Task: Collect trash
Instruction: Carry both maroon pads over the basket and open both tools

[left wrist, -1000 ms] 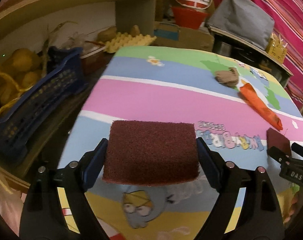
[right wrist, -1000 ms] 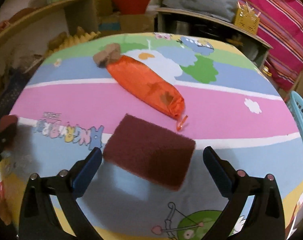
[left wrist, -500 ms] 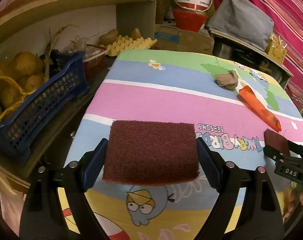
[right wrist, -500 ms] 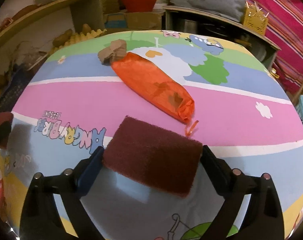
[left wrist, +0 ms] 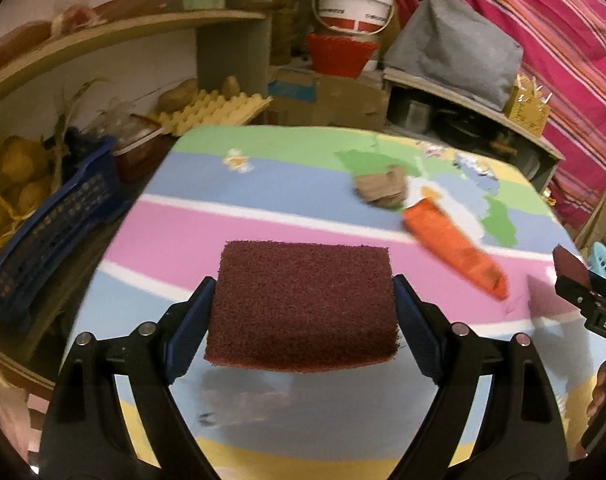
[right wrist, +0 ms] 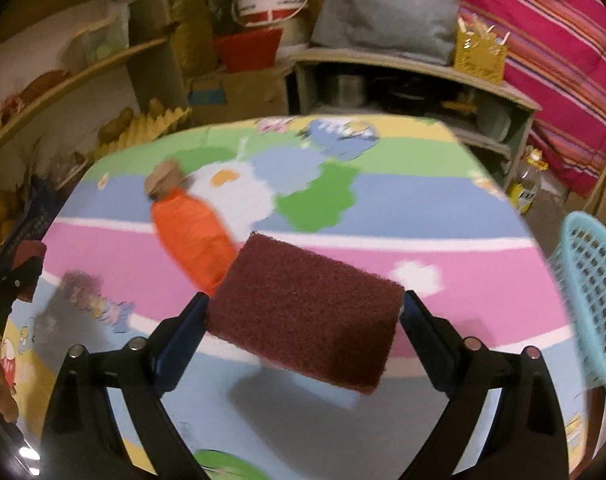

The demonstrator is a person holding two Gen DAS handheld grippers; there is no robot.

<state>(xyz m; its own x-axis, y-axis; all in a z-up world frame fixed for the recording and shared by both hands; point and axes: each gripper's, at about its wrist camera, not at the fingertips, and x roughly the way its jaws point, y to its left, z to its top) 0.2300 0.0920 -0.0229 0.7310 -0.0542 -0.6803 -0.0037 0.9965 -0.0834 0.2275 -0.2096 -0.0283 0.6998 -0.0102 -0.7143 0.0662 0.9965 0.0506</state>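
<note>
Left claw (left wrist: 303, 312): clenched on a dark red scouring pad (left wrist: 303, 304), gripped by its two side edges, held flat and clear of the counter (left wrist: 207, 224), shadow directly beneath it. Pad centred in lower middle of frame, filling the gap between the blue-padded fingers (left wrist: 189, 326).

Right claw (right wrist: 303, 316): clenched on a second scouring pad (right wrist: 307, 312), gripped at both short edges, tilted with far left corner up and near right corner down, lifted off counter (right wrist: 443, 204), shadow below. Pad sits centre frame, between the fingers (right wrist: 179, 340).

Orange wrapper (left wrist: 453, 248) lying on counter, right of centre in left view, well apart from left claw; in right view just behind the held pad's left edge. Crumpled brown paper (left wrist: 381, 188) touching wrapper's far end.

Light blue basket (right wrist: 591, 292) at right edge of right view, beside the counter. Blue crate (left wrist: 51, 224) at left edge of left view. White bucket (left wrist: 353, 6) top centre, on shelving.
</note>
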